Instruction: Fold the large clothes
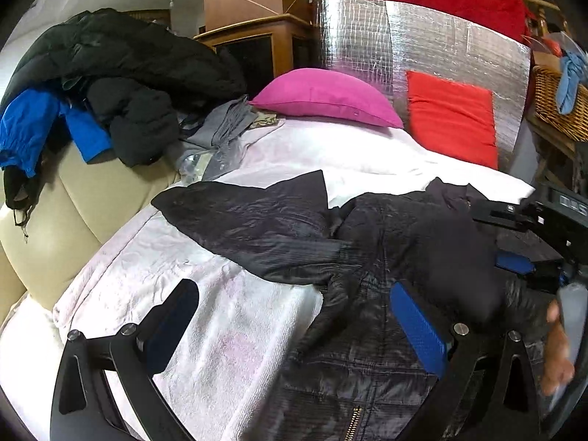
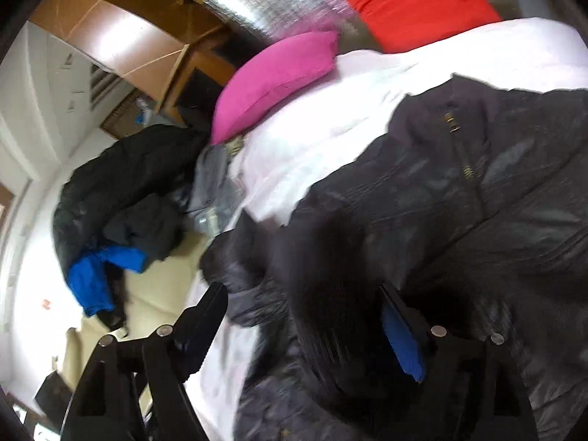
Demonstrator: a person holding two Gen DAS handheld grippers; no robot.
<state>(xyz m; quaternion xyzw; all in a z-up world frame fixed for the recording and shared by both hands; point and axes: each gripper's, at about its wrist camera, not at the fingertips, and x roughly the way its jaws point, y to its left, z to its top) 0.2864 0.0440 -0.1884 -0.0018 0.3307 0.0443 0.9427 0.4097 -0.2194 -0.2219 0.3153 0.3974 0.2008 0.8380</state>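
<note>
Fingers spread wide on both your left hand-held gripper [image 1: 294, 323] and right hand-held gripper [image 2: 308, 316], gripping nothing, because the black jacket [image 1: 367, 242] lies flat on the white-covered bed [image 1: 228, 316] awaiting folding.

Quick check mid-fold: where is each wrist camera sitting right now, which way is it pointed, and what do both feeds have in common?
Left wrist: low over the white towel, looking forward to the pink cushion; left gripper open, a bare hand at the right edge.
Right wrist: rolled, close above the black jacket; right gripper open around a blurred dark fold.
Shared: jacket, pink cushion, red cushion, the dark clothes pile.
</note>
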